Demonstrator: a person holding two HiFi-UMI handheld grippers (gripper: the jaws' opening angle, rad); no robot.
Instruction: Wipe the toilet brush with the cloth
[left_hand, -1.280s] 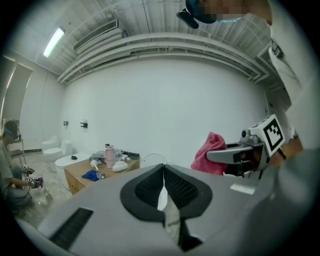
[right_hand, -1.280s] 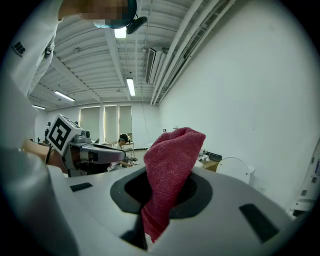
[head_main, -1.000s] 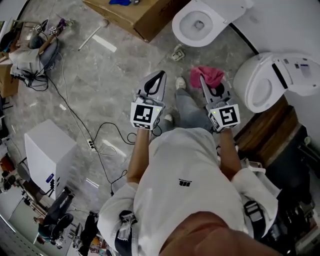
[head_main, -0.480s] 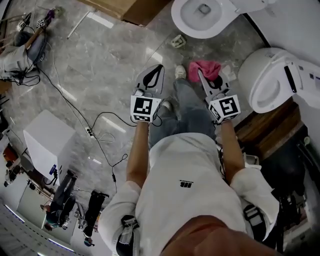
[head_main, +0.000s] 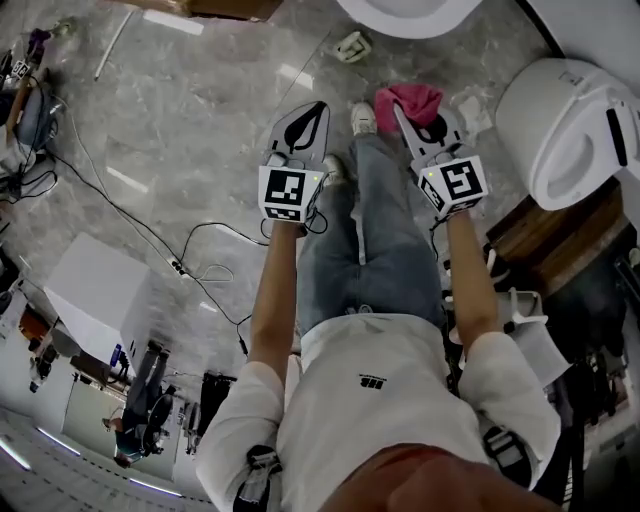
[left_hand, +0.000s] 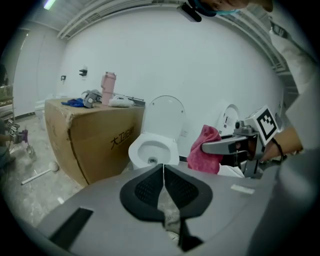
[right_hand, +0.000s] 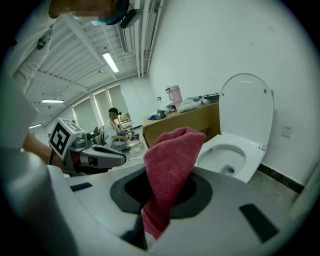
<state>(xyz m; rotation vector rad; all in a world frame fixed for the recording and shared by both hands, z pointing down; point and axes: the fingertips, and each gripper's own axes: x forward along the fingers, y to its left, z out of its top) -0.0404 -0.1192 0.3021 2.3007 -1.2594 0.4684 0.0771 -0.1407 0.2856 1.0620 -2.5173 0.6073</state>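
Observation:
My right gripper (head_main: 399, 108) holds a pink cloth (head_main: 412, 98) between its jaws, which are opening slightly. In the right gripper view the cloth (right_hand: 172, 160) stands up out of the jaws and hides the pads. My left gripper (head_main: 319, 105) is shut and holds nothing; its pads (left_hand: 150, 186) meet edge to edge. The two grippers hang side by side above the person's legs. The white toilet brush (left_hand: 39, 173) lies on the grey floor far to the left, beside the cardboard box; in the head view the brush (head_main: 112, 44) is a thin white stick at the upper left.
A white toilet (left_hand: 152, 147) with its lid up stands straight ahead, next to a cardboard box (left_hand: 95, 135) that bears a pink bottle (left_hand: 108, 89). A second toilet (head_main: 570, 115) sits on a wooden pallet (head_main: 540, 230) at right. Cables (head_main: 200, 240) cross the floor at left.
Both grippers have sunk toward the floor together, the cloth still in the right one. In the head view the toilet and the box have slid up, and the toilet is almost out of frame.

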